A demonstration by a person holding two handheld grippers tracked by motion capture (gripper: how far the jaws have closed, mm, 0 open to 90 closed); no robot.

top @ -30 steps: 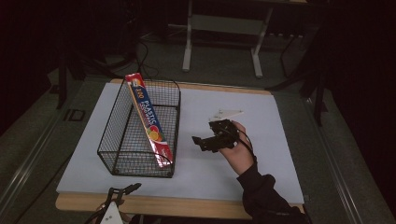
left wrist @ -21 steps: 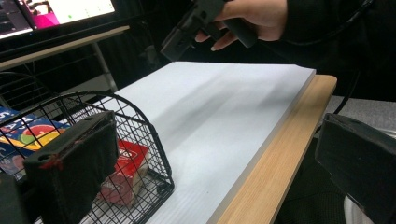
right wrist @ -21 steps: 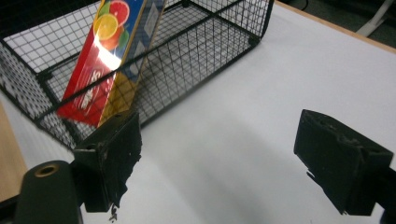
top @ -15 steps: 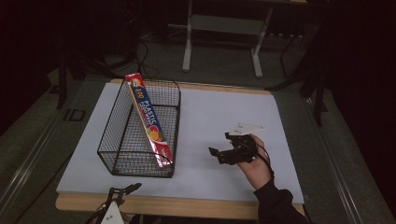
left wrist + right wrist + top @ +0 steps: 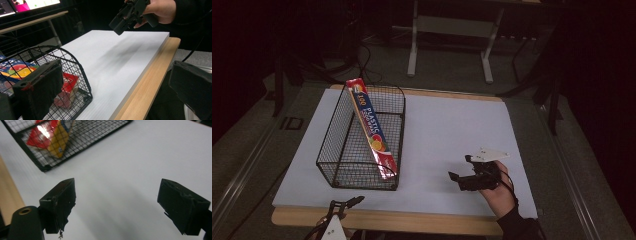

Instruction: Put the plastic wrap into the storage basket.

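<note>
A black wire basket (image 5: 343, 150) stands on the left half of a white board (image 5: 447, 125). In it a long red and blue box of plastic wrap (image 5: 371, 127) leans on end against the rim. My right gripper (image 5: 460, 171) hovers low over the board's front right, well apart from the basket, and points left. In the right gripper view its jaws stand open (image 5: 122, 205) over bare board, with the basket (image 5: 82, 142) and box (image 5: 53, 137) beyond. My left gripper (image 5: 346, 204) waits open at the front edge below the basket, with nothing between its jaws (image 5: 115, 90).
The white board lies on a wooden table whose front edge (image 5: 422, 221) shows as a light strip. A metal stand (image 5: 414, 45) and cables sit on the dark floor behind the table. In the left gripper view the right gripper (image 5: 126, 16) hangs above the board (image 5: 120, 55).
The right gripper has moved from just beside the basket to the right and toward the front edge, sinking a little. Its jaws stay open. The left gripper has not moved.
</note>
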